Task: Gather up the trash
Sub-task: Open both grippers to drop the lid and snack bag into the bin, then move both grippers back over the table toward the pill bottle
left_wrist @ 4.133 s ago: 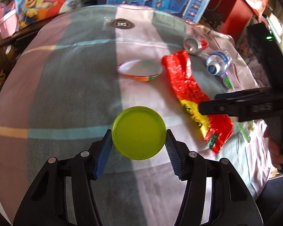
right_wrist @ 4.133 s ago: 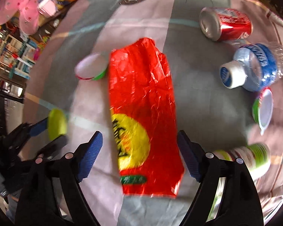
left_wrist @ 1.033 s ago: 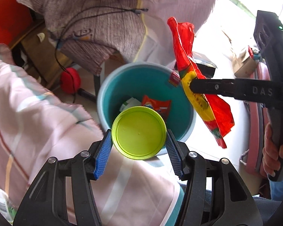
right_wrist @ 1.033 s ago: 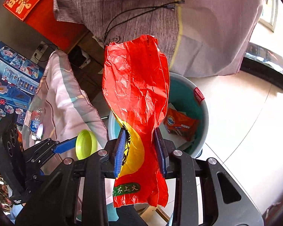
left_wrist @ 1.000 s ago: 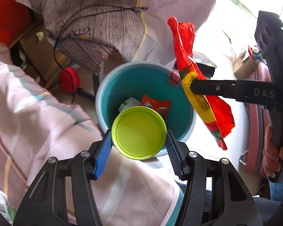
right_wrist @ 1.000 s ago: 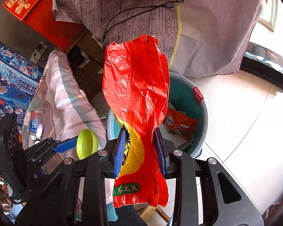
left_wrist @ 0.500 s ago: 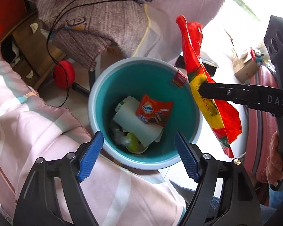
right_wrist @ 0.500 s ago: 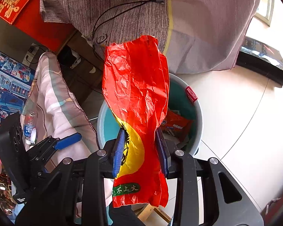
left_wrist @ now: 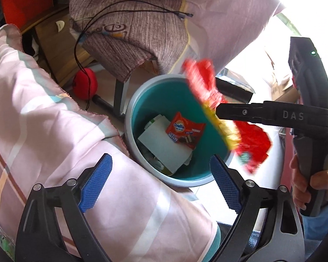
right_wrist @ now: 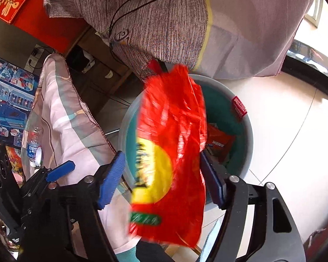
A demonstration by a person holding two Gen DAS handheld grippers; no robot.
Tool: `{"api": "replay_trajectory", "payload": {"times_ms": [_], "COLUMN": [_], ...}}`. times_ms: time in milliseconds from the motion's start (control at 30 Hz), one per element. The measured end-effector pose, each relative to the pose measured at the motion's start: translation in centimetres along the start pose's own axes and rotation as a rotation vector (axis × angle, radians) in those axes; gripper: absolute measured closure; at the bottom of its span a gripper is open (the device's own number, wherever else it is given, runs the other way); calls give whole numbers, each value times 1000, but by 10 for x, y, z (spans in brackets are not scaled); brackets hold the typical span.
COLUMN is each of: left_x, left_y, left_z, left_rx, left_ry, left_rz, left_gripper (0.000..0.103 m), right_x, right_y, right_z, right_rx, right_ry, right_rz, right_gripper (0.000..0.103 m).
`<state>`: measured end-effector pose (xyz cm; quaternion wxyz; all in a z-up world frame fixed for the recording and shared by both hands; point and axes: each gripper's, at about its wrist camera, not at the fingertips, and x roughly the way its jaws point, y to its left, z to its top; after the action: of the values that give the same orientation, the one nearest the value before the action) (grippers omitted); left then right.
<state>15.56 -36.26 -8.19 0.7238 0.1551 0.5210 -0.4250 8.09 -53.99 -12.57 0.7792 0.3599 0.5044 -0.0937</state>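
Beyond the fingertips of both tongs, one round teal plastic bin with a grey rim is sitting on the pale floor, mouth up. Left gripper: blue-padded jaws are standing wide apart, nothing between them, hovering over the near rim of the bin and above the edge of a pink striped cloth. Right gripper: jaws are also standing apart; one long red-and-yellow crinkled plastic wrapper is hanging between them, motion-blurred. Whether either pad is touching it, cannot tell. Its long axis is running roughly along the fingers, red end pointing away toward the bin's far rim, yellow disc and green label end lying toward the tong base. From the left wrist view the same wrapper is slanting steeply across the bin's right rim, crossing the black tip of the right gripper.

Count inside the bin: one red Ovaltine snack packet, lying on one white flat sheet; further scraps beneath, too hidden to count. One red label is sticking to the bin's inner wall. One grey-brown draped cloth with one black cable is hanging beyond the bin.
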Motion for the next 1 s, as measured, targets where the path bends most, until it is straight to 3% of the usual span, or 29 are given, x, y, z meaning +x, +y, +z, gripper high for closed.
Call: {"api": "replay_trajectory", "payload": {"times_ms": [67, 500, 1000], "left_x": [-2, -15, -80], "left_y": [2, 12, 54], "left_z": [-1, -13, -67], "left_rx": [-3, -37, -113], "left_ry": [-3, -26, -118], "left_rz": [-5, -16, 61], "left_gripper": [12, 11, 11], "right_x": [2, -3, -11], "right_y": [0, 15, 99], "right_z": [0, -6, -38], "right_rx": [12, 12, -123], "right_ry": [11, 18, 21], "right_rz": [5, -48, -17], "right_gripper": [27, 24, 24]}}
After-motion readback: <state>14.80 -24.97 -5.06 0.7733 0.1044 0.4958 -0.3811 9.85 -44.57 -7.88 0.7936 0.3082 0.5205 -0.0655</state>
